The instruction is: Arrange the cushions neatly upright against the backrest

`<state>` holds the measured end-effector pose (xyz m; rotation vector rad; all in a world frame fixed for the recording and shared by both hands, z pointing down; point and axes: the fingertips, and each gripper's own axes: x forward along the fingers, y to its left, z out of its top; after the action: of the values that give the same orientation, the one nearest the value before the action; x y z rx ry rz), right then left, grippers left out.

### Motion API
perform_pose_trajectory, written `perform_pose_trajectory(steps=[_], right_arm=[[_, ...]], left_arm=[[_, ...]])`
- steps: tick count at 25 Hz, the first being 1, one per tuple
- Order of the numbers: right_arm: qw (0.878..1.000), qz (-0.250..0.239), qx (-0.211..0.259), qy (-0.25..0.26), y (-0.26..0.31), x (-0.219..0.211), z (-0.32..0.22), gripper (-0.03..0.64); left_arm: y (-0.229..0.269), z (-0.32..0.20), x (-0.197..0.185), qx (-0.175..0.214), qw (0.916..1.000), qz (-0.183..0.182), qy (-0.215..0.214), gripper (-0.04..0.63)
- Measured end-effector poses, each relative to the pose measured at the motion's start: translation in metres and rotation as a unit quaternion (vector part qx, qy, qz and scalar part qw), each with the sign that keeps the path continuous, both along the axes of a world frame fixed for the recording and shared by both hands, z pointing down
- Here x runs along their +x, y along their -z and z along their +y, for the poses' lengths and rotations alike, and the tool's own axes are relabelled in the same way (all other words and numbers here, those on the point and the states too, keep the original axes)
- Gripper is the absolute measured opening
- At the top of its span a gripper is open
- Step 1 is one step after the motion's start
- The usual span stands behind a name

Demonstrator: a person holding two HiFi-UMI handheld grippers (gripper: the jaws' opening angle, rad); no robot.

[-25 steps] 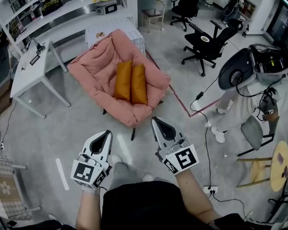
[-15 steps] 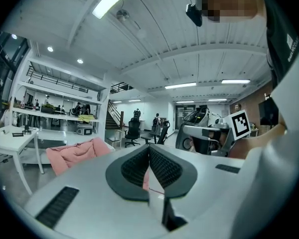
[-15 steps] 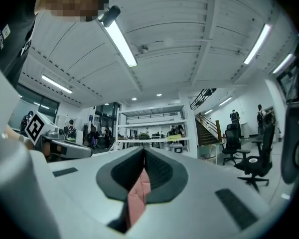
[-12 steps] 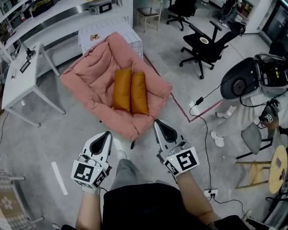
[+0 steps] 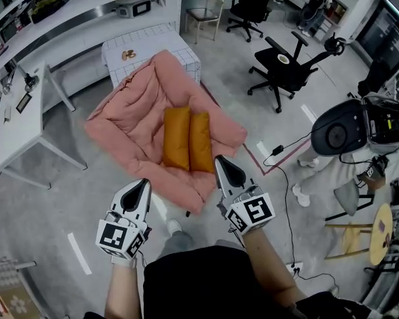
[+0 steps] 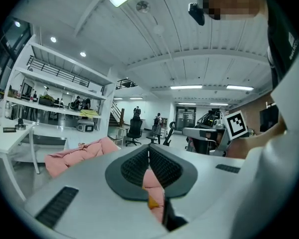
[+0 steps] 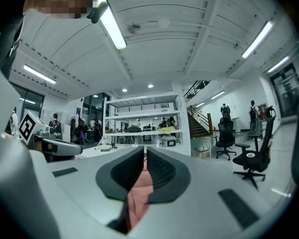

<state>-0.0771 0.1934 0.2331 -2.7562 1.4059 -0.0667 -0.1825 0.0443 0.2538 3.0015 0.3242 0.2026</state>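
Both tongs clenched, tips met, nothing gripped in either. Left tongs (image 5: pixel 142 185) and right tongs (image 5: pixel 223 161) are white hard-shell wedges tapering to a point, each with a black-and-white marker cube at the base. Both gripper views show black ribbed pads (image 6: pixel 134 166) pressed together at the tip, with a narrow V gap below.

The task items are two orange cushions (image 5: pixel 177 138): smooth fabric, plump oblong bolsters with rounded ends. They sit side by side in the seat hollow of the pink chair (image 5: pixel 130 111), long sides touching. Their long axes run toward the chair's front edge, the edge nearest the tongs.

The chair is soft quilted padding, puffy and creased, roughly square, with a thick rolled rim all round. It stands on a grey glossy floor (image 5: pixel 66 205). A white worktop (image 5: pixel 13 128) is off its left side and a black mesh office chair (image 5: pixel 286 65) is well apart on the right.

Hard to make out:
- From above I can't tell whether the cushions lie flat or lean on the padding.
- The chair frame is buried under the quilt; only one dark leg (image 5: pixel 187 212) pokes out at the front edge.
- The right tongs' tip overlaps the chair's front right corner in head view; whether they touch, I can't tell.
- The left gripper view shows only a sliver of pink and a speck of orange through the V gap. The right gripper view shows pink only.
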Motion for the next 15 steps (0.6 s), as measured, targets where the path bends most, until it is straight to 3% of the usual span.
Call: perform_pose_trajectory(steps=[6, 15], right_arm=[[0.999, -0.029, -0.002, -0.026, -0.008, 0.035, -0.035, 0.012], [0.995, -0.06, -0.039, -0.064, -0.034, 0.07, -0.037, 0.018]], left_arm=[[-0.016, -0.038, 0.027, -0.014, 0.9995, -0.014, -0.025, 0.014], [-0.037, -0.052, 0.058, -0.024, 0.9981, -0.037, -0.044, 0.015]])
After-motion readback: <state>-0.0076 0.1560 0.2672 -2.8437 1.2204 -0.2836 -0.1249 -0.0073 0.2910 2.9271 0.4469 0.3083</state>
